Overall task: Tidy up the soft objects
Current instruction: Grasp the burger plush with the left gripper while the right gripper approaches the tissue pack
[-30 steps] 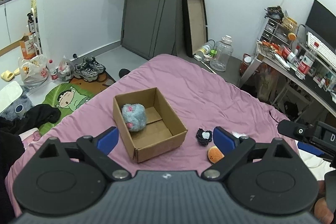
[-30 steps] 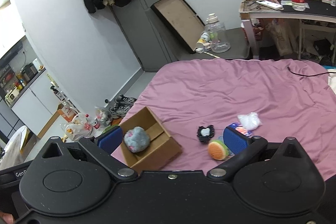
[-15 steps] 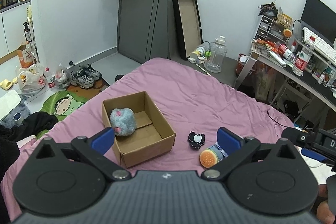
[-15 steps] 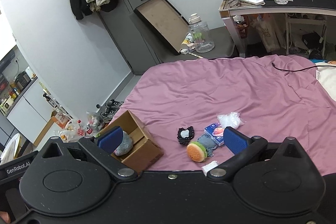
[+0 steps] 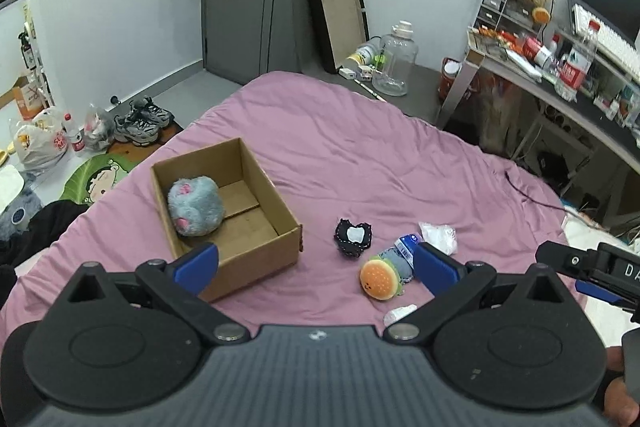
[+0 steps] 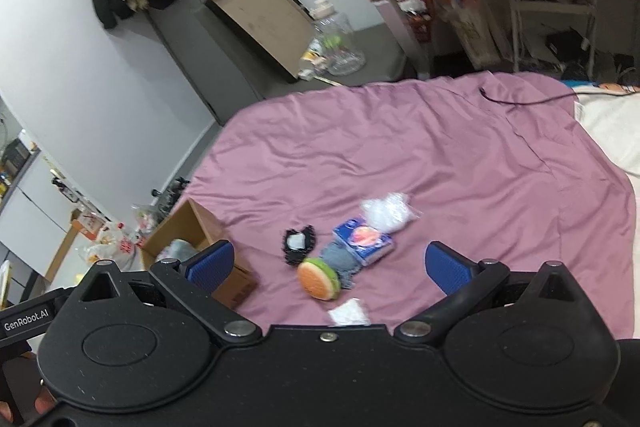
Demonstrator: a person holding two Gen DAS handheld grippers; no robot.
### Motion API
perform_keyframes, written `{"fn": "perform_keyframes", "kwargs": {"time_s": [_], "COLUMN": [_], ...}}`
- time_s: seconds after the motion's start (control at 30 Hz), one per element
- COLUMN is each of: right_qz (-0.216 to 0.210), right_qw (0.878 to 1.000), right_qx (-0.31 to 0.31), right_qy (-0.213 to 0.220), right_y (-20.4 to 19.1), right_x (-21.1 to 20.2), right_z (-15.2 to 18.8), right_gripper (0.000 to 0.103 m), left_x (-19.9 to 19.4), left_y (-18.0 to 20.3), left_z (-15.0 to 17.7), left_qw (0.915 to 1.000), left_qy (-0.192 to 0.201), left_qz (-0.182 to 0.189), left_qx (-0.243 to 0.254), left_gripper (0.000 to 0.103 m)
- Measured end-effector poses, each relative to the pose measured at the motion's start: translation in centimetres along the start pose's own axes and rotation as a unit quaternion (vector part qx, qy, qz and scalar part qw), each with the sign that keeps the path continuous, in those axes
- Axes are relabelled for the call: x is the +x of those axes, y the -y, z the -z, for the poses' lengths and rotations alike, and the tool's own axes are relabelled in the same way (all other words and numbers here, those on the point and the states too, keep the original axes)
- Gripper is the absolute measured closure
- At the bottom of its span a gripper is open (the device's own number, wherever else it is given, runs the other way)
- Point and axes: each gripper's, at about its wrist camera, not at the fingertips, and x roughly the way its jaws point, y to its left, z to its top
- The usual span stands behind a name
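An open cardboard box (image 5: pixel 256 183) sits on the purple bed and holds a grey fluffy plush (image 5: pixel 195 205); the box also shows in the right wrist view (image 6: pixel 192 231). Right of it lie a burger plush (image 5: pixel 378 281) (image 6: pixel 318 278), a black heart-shaped piece (image 5: pixel 353 237) (image 6: pixel 298 245), a blue packet (image 6: pixel 362 239), a denim scrap (image 6: pixel 340 261) and a white plastic bag (image 6: pixel 386 213). My left gripper (image 5: pixel 316 263) is open and empty above the box's near corner. My right gripper (image 6: pixel 328 265) is open and empty above the burger plush.
The purple bedsheet (image 5: pixel 360 163) spreads wide beyond the items. A small white packet (image 6: pixel 348 311) lies near the right gripper. A cluttered desk (image 5: pixel 560 75) stands at right. Shoes and bags (image 5: pixel 140 121) lie on the floor at left. A black cable (image 6: pixel 520 101) crosses the bed's far edge.
Both grippers have drawn back and shifted right. The box has slid left in both views and the loose items now sit between the right gripper's fingers. Both stay open.
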Motion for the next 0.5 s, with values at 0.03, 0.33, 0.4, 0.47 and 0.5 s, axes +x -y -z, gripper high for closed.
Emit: {"fn": "perform_keyframes", "kwargs": {"time_s": [0.03, 0.33, 0.4, 0.47, 0.5], "right_qz": [0.002, 0.015, 0.008, 0.002, -0.001], "right_qw": [1.000, 0.999, 0.998, 0.997, 0.997], "right_qx": [0.003, 0.022, 0.035, 0.046, 0.052], "right_qy": [-0.005, -0.047, -0.052, -0.054, -0.057], "right_y": [0.3, 2.8, 3.4, 4.0, 4.2], "right_x": [0.4, 4.0, 4.5, 5.0, 5.3], "right_z": [0.0, 0.3, 0.2, 0.1, 0.0], "right_gripper": [0.000, 0.000, 0.000, 0.002, 0.003], "left_x": [0.5, 5.3, 6.2, 7.0, 7.4], "left_y": [0.4, 2.8, 3.2, 3.7, 3.9], "left_z": [0.2, 1.6, 1.8, 2.0, 2.1], "left_qw": [1.0000, 0.9989, 0.9985, 0.9983, 0.9982], "left_qy": [-0.005, -0.045, -0.051, -0.055, -0.056], "left_qz": [0.002, 0.015, 0.019, 0.020, 0.020], "left_qx": [0.004, -0.001, -0.006, -0.007, -0.008], "left_gripper": [0.000, 0.001, 0.001, 0.002, 0.003]}}
